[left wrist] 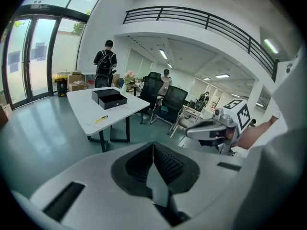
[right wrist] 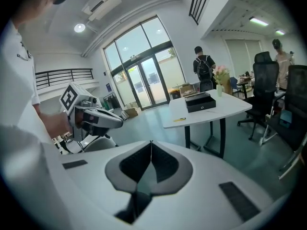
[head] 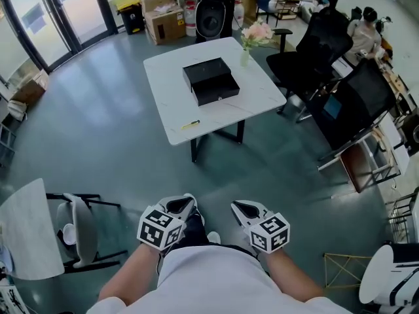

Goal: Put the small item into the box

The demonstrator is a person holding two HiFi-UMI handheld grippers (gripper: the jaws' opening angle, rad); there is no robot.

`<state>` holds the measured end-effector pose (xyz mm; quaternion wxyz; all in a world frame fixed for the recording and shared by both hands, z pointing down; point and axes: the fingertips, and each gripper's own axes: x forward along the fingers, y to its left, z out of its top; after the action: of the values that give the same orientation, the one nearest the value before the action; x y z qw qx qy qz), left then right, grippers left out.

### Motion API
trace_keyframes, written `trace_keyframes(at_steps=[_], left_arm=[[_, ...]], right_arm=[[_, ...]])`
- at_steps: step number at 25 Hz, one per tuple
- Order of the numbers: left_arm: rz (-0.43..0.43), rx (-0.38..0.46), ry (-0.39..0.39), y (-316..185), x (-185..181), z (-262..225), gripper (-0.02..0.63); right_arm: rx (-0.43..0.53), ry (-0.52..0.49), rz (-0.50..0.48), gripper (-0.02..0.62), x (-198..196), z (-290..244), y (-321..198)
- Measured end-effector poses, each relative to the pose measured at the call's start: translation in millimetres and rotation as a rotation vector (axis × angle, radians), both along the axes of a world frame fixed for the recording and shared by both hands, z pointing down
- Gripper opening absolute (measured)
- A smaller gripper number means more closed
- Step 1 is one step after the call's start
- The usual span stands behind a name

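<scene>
Closest in, the left gripper (head: 188,200) and the right gripper (head: 239,207) are held side by side in front of the person's white shirt (head: 209,280). Each has its marker cube toward the body and its jaws pointing ahead and somewhat down over the grey-green floor (head: 118,142). In the left gripper view the 2 ribbed pads meet along 1 line with nothing between them, so that gripper is closed and empty. The right gripper view shows the same: jaws pressed together on nothing. To the left of the grippers a white chair (head: 77,231) stands beside a pale tabletop (head: 26,231).

Well ahead, apart from both grippers, the white table (head: 170,77) stands on dark legs. The small yellow item (head: 190,124) lies flat near the table's front edge, on the side nearest the person and clear of the box. The black box (head: 211,81) sits near the middle of the table, further back than the item, and shows as 2 black parts, one behind the other. A vase of pink flowers (head: 254,36) stands at the table's far right corner.

Black office chairs (head: 317,44) stand to the right of the table. Beyond it are a black speaker (head: 213,12) and cardboard boxes (head: 163,18) near the glass doors (head: 65,12)
</scene>
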<state>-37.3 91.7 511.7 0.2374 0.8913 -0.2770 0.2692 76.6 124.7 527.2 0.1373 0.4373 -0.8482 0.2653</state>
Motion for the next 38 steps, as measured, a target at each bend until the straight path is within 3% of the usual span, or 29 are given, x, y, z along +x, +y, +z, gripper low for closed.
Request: trace_keyframes(at_steps=[4,12,21,29,33,38], left_arm=[[0.039,0.013,0.006,-36,20,0,0.017],[0.040,0.033,0.022,-124,27,-7,0.017],[0.032,0.042,-0.047,-221,-8,10,0.017],[0.033,-0.025,-0.068,-271,-45,38,0.017],[0.044,-0.023,-0.070,-289,-51,44,0.017],[0.009,-0.041,-0.052,-299,-63,53,0.017]], right_arm=[[0.002,0.009,0.036,0.015,14,3,-33],[-0.010,0.054,-0.027,0.015,0,-1,-116],[-0.049,0.165,-0.099,0.017,-18,17,-219],[-0.103,0.271,-0.193,0.017,-50,43,-281],[-0.079,0.412,-0.214,0.017,-54,56,-303],[-0.069,0.619,-0.349,0.017,-61,86,-316]])
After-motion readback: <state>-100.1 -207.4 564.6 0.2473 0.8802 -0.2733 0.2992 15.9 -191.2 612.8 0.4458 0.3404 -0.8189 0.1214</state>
